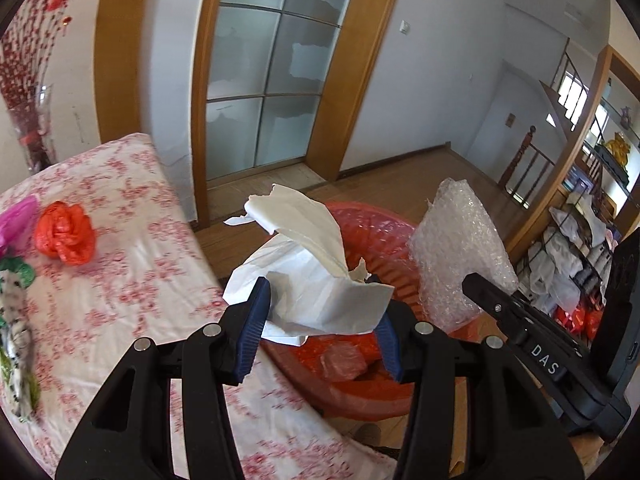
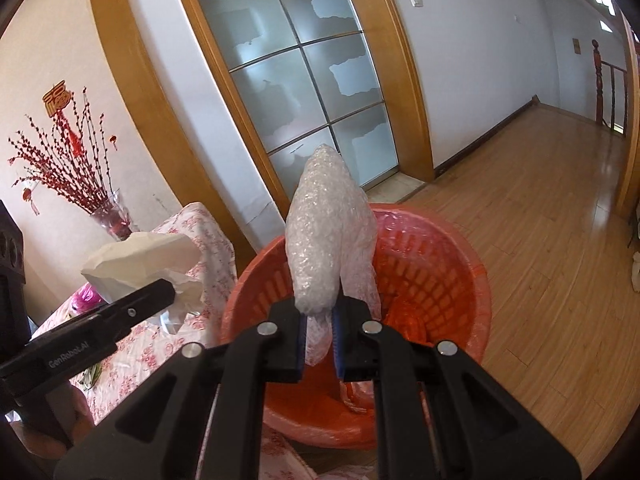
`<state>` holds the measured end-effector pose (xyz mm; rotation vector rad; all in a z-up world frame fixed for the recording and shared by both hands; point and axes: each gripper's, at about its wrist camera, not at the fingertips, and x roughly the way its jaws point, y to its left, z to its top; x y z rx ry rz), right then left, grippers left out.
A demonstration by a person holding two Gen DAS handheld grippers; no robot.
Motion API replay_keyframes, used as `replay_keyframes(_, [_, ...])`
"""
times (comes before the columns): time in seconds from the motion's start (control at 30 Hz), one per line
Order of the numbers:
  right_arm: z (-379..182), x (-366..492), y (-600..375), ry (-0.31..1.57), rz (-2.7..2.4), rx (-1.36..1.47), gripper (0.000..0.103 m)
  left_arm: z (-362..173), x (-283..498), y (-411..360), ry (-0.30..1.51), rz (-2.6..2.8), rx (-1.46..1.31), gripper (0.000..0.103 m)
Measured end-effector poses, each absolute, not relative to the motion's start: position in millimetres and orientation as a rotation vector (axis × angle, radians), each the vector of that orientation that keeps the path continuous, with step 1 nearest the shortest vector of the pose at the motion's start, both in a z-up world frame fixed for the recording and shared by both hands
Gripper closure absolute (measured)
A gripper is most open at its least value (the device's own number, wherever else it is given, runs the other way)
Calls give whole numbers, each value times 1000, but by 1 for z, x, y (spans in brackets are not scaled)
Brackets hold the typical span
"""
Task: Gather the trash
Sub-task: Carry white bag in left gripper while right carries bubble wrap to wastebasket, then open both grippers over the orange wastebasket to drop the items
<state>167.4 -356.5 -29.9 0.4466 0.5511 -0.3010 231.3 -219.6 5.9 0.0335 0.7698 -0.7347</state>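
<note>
My left gripper point(image 1: 320, 320) is shut on a crumpled white paper point(image 1: 308, 268), held at the near rim of a red plastic basket point(image 1: 380, 392) lined with a red bag. In the right wrist view this paper point(image 2: 140, 260) shows at the left, over the table edge. My right gripper point(image 2: 320, 344) is shut on a wad of clear bubble wrap point(image 2: 328, 236), which stands up above the red basket point(image 2: 460, 272). The same bubble wrap point(image 1: 460, 248) appears to the right in the left wrist view. A crumpled red plastic bag point(image 1: 66, 236) lies on the floral tablecloth point(image 1: 132, 264).
Pink wrapping point(image 1: 18, 220) and green-and-white trash point(image 1: 16, 312) lie at the table's left edge. A glass vase of red branches point(image 2: 80, 168) stands at the table's back. The basket sits on a wooden floor point(image 2: 540, 280) beside a frosted glass door point(image 2: 304, 80). A cluttered rack point(image 1: 576, 264) stands right.
</note>
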Motion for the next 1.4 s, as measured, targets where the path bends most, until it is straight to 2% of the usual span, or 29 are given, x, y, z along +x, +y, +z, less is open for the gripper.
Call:
replay_keyframes(0.57, [-46,172,-389,558,-319,484,90,-18,237,-263,832,-787,69,53])
replay_keyframes(0.7, [-49,171,-392,555,-318,503,83,-22,242,-264,841,-773,61,37])
replay_keyframes(1.0, [-56,164,-402,561,-353,520,63,-25,249,-242,846,-695,38,32])
replay_keyframes(1.23, [-51,159,-396,564,-376,503,51,-21,246,-200,812,-594,45,25])
replay_keyframes(1.3, [-49,159,-388,567,-372,484,45,-20,246,-183,807,-561,38,23])
replay_keyframes(1.4, [-46,162,-375,572,-355,451,43,-18,248,-162,803,-519,27,23])
